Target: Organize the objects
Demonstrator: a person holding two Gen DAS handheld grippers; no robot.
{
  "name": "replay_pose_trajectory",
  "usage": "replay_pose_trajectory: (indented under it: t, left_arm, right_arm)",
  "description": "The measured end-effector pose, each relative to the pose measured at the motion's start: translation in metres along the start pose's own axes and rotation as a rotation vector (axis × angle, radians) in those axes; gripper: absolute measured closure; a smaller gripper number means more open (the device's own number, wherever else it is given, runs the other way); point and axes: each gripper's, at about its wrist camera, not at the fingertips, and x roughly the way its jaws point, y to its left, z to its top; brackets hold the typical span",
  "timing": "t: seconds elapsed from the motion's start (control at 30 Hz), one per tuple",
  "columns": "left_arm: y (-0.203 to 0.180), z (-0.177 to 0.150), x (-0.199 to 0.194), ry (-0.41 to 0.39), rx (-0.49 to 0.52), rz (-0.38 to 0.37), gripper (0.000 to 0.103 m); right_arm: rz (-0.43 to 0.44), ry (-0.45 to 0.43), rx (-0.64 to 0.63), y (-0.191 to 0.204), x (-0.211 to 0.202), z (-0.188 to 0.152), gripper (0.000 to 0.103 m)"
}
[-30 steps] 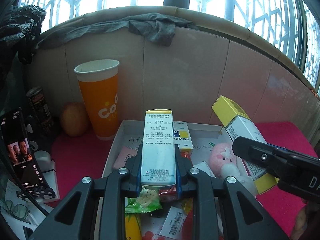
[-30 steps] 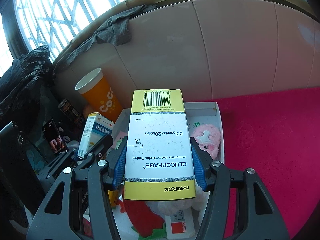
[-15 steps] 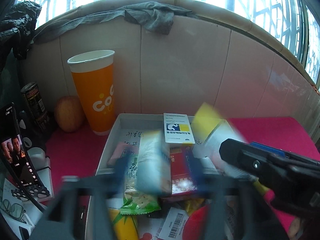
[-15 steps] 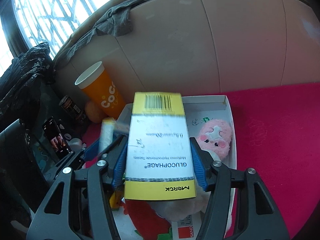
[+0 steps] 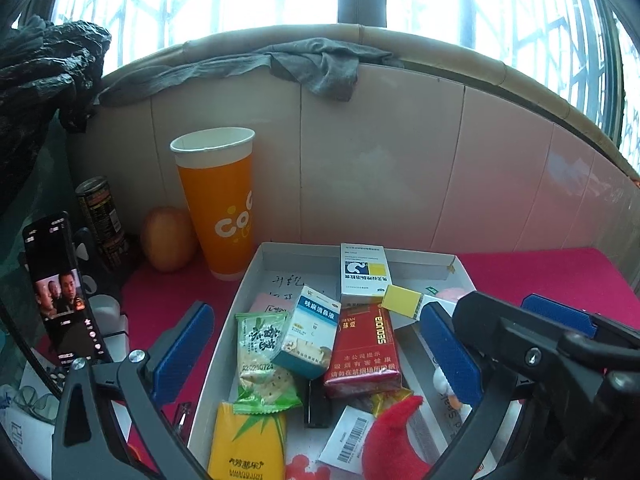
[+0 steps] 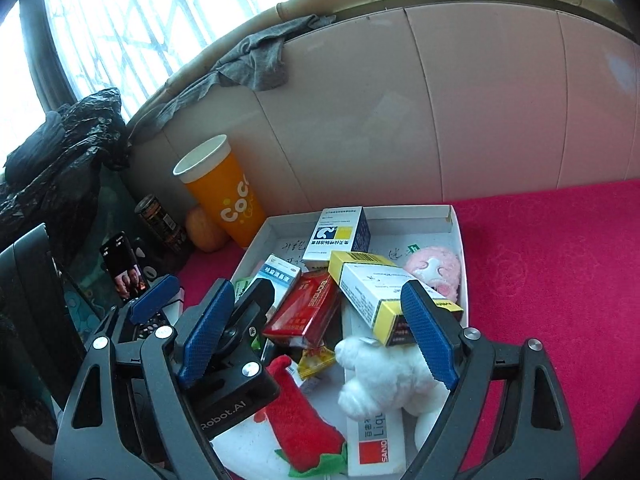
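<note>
Both tongs, left (image 5: 316, 352) and right (image 6: 316, 336), have matte black angular arms with silver screws, fingers (image 6: 206, 330) faced in blue knurled pads, and white "Robot.AI" lettering on one black housing.

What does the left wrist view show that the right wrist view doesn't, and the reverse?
Only the left wrist view shows the green cracker packet, the yellow tissue pack and the barcode slip. Only the right wrist view shows the whole white plush, the pink plush and the SANO box. Both show the white tray, the orange cup, the red carton, the phone, and both grippers, left gripper and right gripper, with jaws open.
</note>
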Motion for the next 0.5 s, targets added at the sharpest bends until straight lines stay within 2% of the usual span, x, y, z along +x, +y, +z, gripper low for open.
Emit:
replay_pose_trajectory:
  t: [0.2, 0.3, 0.5]
  left_arm:
    - [0.002, -0.006, -0.020, -0.049, -0.014, 0.067, 0.000]
    - [0.002, -0.013, -0.030, -0.055, -0.034, 0.072, 0.000]
    - [0.002, -0.024, -0.041, -0.047, -0.055, 0.057, 0.000]
  right_arm:
    - [-0.001, -0.021, 0.013, -0.004, -0.014, -0.008, 0.017]
    - [0.007, -0.047, 0.019, -0.006, -0.028, -0.014, 0.017]
    - [-0.084, -0.169, -0.048, -0.002, -0.059, -0.028, 0.017]
